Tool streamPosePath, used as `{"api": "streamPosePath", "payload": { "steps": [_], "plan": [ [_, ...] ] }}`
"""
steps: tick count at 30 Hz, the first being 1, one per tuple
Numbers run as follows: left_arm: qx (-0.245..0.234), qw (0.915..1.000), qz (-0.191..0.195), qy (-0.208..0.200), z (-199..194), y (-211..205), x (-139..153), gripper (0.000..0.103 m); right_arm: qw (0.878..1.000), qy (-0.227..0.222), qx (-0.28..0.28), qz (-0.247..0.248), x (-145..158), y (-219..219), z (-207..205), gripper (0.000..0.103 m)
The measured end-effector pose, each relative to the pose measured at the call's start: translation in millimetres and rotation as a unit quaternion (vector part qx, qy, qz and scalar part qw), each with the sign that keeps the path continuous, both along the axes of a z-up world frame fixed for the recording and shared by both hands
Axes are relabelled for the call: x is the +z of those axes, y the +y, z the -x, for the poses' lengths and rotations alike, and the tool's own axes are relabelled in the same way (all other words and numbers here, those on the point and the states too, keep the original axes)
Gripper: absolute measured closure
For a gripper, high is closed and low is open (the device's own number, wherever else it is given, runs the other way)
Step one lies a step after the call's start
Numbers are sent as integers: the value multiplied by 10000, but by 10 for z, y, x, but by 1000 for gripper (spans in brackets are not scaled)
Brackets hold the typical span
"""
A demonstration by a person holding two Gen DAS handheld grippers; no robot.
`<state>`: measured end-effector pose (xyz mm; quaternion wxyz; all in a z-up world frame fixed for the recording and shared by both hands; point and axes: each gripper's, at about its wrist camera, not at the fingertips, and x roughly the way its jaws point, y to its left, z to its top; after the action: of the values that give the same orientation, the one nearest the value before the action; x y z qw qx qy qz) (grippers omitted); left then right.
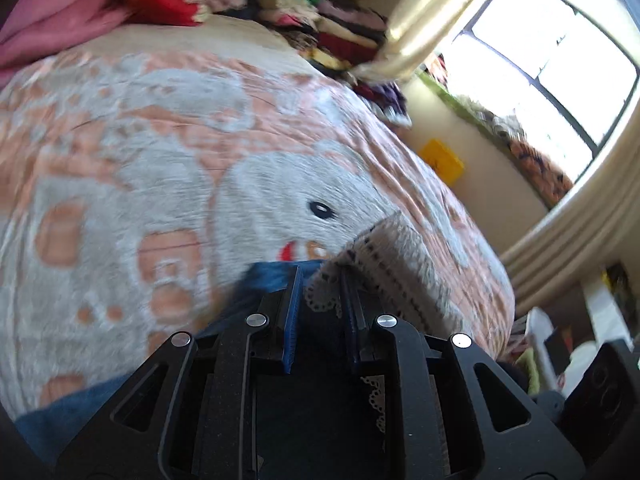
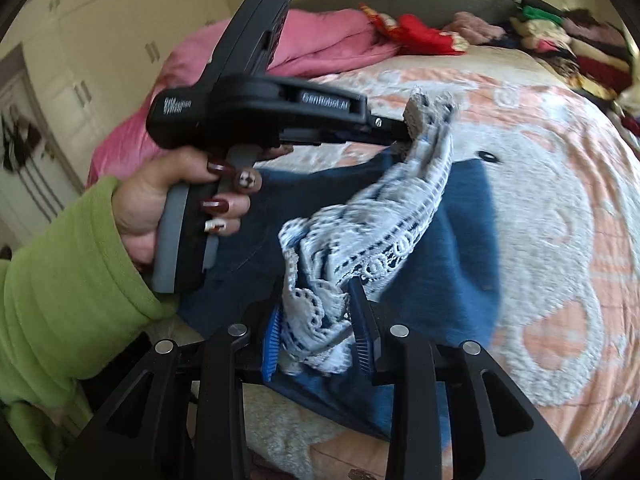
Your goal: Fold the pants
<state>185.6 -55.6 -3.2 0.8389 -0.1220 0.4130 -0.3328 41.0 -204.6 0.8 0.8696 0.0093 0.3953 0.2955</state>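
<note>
Our right gripper [image 2: 316,332] is clamped on a bunch of white lace fabric [image 2: 360,232], and our left gripper [image 2: 404,132] pinches the far end of the same piece, so it hangs stretched between the two, lifted above the bed. In the left wrist view the left gripper [image 1: 320,280] has lace edge [image 1: 384,248] wedged against its right finger. Just under the lace lie the blue pants [image 2: 452,240], spread on the blanket [image 2: 560,184]; we cannot tell whether lace and denim are one garment. We judge this an early step, lifting an end before the fold. Next we must carry both ends level and lay them down evenly. Beyond lie a pink quilt [image 2: 320,44] and stacked clothes [image 2: 572,44].
</note>
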Motion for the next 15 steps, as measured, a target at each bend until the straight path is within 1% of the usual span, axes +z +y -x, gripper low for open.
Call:
{"api": "streamPosePath", "payload": {
  "steps": [2, 4, 6, 9, 11, 12, 14, 15],
  "plan": [
    [293, 9994, 190, 61, 29, 213, -8, 91, 9994, -115, 200, 275, -17, 178, 37, 73],
    [595, 9972, 438, 125, 68, 448, -6, 91, 9982, -145, 416, 412, -64, 297, 54, 73],
    [799, 9944, 653, 224, 106, 634, -24, 91, 9968, -79, 618, 509, -131, 424, 97, 73],
    [938, 9904, 932, 394, 157, 815, -58, 90, 9937, -10, 878, 693, -255, 610, 149, 71],
    [970, 9872, 1160, 512, 201, 888, -86, 85, 9921, -90, 968, 795, -273, 669, 202, 71],
    [960, 9856, 1269, 573, 215, 903, -95, 81, 9919, -119, 1003, 767, -253, 670, 215, 71],
    [887, 9832, 1453, 659, 245, 891, -117, 76, 9932, -67, 1014, 561, -204, 623, 249, 71],
    [823, 9820, 1544, 716, 243, 856, -120, 71, 9948, -26, 951, 366, -153, 545, 244, 71]
  ]
}}
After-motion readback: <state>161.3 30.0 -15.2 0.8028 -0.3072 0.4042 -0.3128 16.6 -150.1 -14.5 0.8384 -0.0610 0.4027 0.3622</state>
